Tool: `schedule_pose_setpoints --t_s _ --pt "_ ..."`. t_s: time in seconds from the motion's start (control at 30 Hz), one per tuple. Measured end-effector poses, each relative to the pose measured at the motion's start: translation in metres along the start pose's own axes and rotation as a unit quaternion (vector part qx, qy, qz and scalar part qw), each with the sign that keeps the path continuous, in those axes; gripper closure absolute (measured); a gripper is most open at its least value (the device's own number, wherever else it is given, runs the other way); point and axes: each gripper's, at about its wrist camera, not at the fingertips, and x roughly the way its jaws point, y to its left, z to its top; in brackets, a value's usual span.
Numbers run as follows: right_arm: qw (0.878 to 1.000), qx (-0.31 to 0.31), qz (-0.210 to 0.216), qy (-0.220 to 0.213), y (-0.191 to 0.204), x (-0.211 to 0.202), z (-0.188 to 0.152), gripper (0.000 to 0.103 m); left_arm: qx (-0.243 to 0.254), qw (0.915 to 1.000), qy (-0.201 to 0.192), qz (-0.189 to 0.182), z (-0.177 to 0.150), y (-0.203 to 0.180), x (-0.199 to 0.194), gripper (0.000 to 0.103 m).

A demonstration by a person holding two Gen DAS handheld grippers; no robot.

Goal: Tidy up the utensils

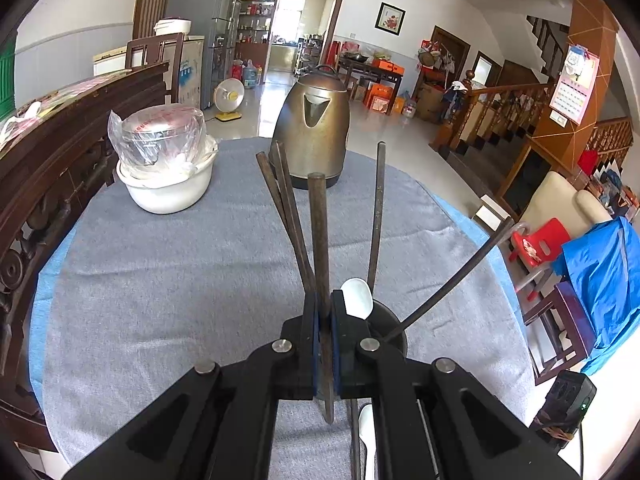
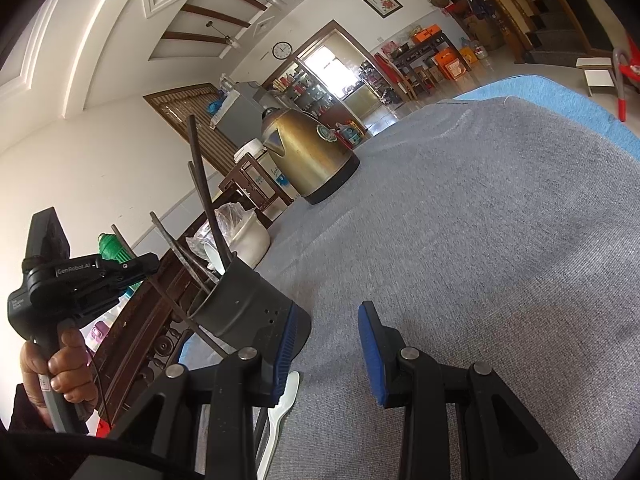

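Dark chopstick (image 1: 320, 248) pinched upright in the left gripper (image 1: 325, 344), over a dark round utensil holder (image 2: 248, 304) on the grey cloth (image 1: 180, 280).

Thin, dull brown, round-ended; clamped mid-shaft between the closed blue pads (image 1: 316, 340), lower tip poking out beneath them. Just beyond: four more dark chopsticks (image 1: 376, 216) fanned out of the holder, plus a white spoon (image 1: 358, 298) bowl-up at the rim. Seen from the right wrist: holder tilted against the left finger's blue pad (image 2: 285, 344) of the right gripper (image 2: 328, 350), outside the jaws, which stand partly apart on nothing. Second white spoon (image 2: 280, 408) flat on the cloth beneath that finger.
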Motion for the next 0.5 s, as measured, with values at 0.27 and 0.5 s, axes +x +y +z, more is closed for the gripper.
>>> schedule_pose_setpoints --t_s 0.27,0.5 --pt "1.0 0.0 0.0 0.001 0.0 0.001 0.0 0.068 0.035 0.9987 -0.033 -0.019 0.029 -0.027 -0.051 0.098" --pt "1.0 0.001 -0.001 0.0 -0.001 0.002 0.0 0.068 0.063 0.9936 -0.093 -0.014 0.068 -0.049 -0.11 0.098"
